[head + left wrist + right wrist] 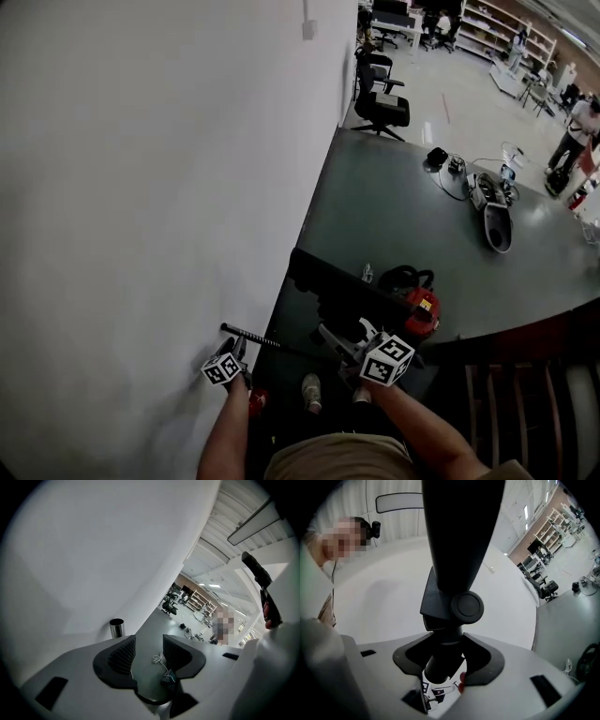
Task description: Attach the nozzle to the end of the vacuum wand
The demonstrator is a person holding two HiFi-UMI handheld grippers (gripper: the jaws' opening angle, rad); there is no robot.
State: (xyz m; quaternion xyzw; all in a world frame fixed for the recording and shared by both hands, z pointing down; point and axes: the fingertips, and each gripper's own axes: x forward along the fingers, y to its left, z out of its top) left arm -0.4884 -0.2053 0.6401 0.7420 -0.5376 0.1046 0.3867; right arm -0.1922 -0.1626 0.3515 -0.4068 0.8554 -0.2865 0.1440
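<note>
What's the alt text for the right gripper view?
The right gripper is shut on the round neck of a black nozzle, which widens upward mid-frame. Behind it are a white wall, a person at upper left and office chairs at far right.

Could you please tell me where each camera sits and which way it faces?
Head view: on the head, looking down at the table; both forearms, left gripper, right gripper show.
Left gripper view: along open, empty jaws, across the table toward office chairs.
Right gripper view: along jaws shut on the nozzle, toward the wall.
All three share the chairs.
</note>
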